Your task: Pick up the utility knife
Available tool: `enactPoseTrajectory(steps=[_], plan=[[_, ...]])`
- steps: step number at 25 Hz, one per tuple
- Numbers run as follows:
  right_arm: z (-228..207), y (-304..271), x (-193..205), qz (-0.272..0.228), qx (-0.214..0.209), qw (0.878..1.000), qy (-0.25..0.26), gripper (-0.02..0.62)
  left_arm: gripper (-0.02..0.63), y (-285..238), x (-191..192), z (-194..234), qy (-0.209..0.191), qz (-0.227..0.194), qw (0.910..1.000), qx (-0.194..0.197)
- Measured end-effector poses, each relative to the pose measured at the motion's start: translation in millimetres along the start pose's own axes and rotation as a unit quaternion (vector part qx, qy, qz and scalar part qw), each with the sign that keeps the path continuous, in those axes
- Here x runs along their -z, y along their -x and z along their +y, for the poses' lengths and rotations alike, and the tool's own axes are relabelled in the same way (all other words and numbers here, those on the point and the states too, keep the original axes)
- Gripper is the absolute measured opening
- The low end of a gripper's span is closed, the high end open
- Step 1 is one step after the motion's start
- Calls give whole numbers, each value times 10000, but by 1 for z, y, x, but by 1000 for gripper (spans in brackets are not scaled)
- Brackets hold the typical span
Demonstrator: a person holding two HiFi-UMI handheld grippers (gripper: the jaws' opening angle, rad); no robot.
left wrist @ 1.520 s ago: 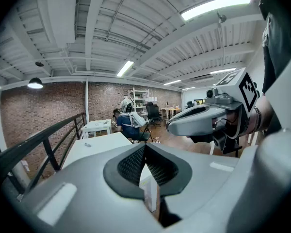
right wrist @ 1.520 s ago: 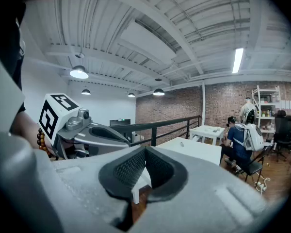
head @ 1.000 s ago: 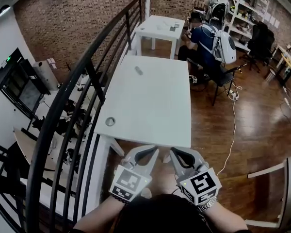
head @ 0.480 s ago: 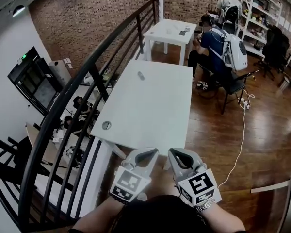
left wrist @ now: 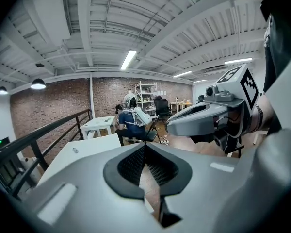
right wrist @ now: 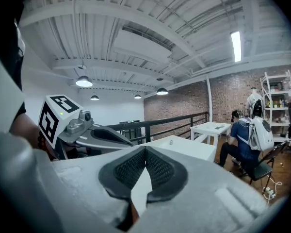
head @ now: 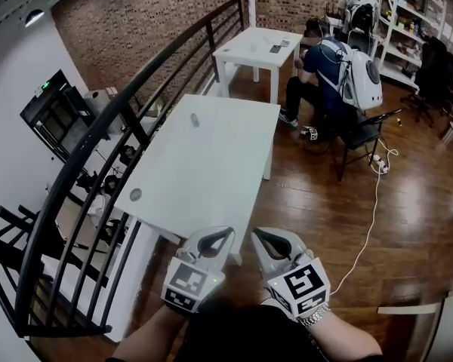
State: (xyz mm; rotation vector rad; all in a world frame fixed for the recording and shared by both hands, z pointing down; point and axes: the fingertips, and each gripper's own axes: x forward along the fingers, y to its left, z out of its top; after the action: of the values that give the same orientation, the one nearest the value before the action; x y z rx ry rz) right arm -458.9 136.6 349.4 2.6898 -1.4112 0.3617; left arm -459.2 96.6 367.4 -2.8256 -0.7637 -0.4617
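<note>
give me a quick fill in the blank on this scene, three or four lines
The left claw and the right claw both have their jaws ____ on nothing.
The small grey utility knife lies on the long ____ rectangular table.
It lies at that table's ____ end from the claws.
Missing: shut; white; far.

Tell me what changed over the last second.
In the head view the white table has slid left: the left gripper and right gripper now hang at its near right corner, partly over wood floor, not facing its near edge. Nothing taken or released; both stay shut and empty. The small grey object, probably the utility knife, lies untouched at the table's far end.
</note>
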Motion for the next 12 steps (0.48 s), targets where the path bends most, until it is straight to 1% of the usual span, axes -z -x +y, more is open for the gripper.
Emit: enactPoseTrajectory(steps=[3,6,12], plan=[[-25,10,1,-29,-66,10000,-20,-8,17,-24,-7,-14,10,61,10000,-22],[-45,8,5,6,-168,9998,-47,-8,15,-45,-11,-16,38,97,9999,-73],[-84,-22,6,94,-408,9991,68,-8,15,-94,-15,10,196,52,9995,-224]])
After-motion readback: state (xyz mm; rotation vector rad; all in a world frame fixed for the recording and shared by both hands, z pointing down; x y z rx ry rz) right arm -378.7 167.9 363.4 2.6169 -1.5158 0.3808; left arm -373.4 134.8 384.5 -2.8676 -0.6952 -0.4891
